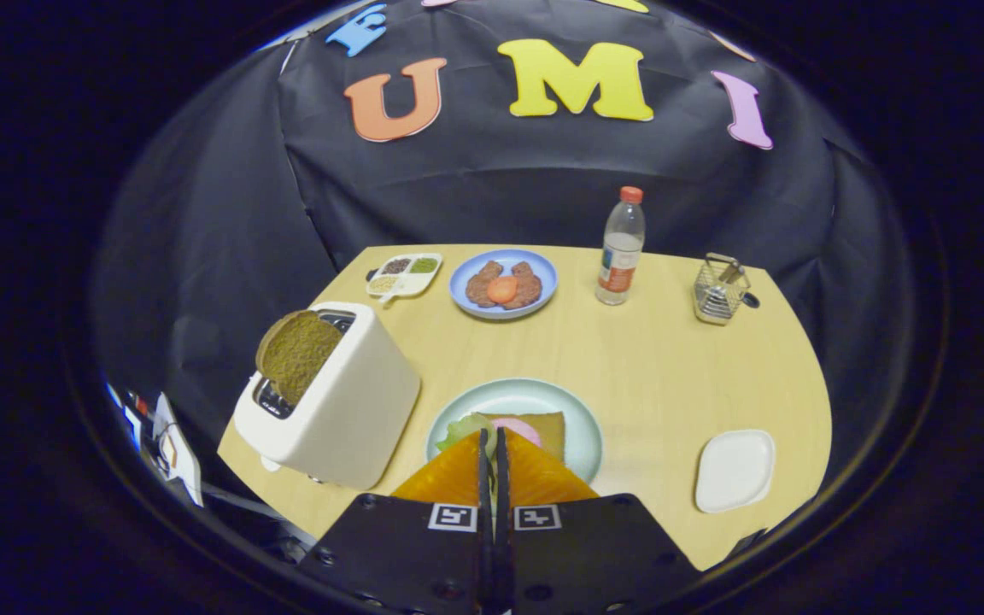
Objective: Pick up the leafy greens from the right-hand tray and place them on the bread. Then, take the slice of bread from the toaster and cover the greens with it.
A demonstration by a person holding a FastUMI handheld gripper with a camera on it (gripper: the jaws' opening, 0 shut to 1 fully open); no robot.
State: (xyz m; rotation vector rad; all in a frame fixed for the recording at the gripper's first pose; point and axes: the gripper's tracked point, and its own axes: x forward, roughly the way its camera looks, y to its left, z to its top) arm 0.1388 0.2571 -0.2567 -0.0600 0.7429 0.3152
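1. gripper (pixel 492 440): fingers drawn together with only a thin slit between them, tips over the near rim of the pale green plate (pixel 582 427); whether they pinch a leaf cannot be told.
2. leafy greens (pixel 466 427): on the plate, at the left fingertip, beside the flat bread (pixel 547 424).
3. white tray (pixel 734 470): right of the fingers, bare.
4. toaster slice (pixel 297 356): stands up out of the toaster (pixel 338 401), ahead and to the left of the fingers, broad face tilted; judged the next target.
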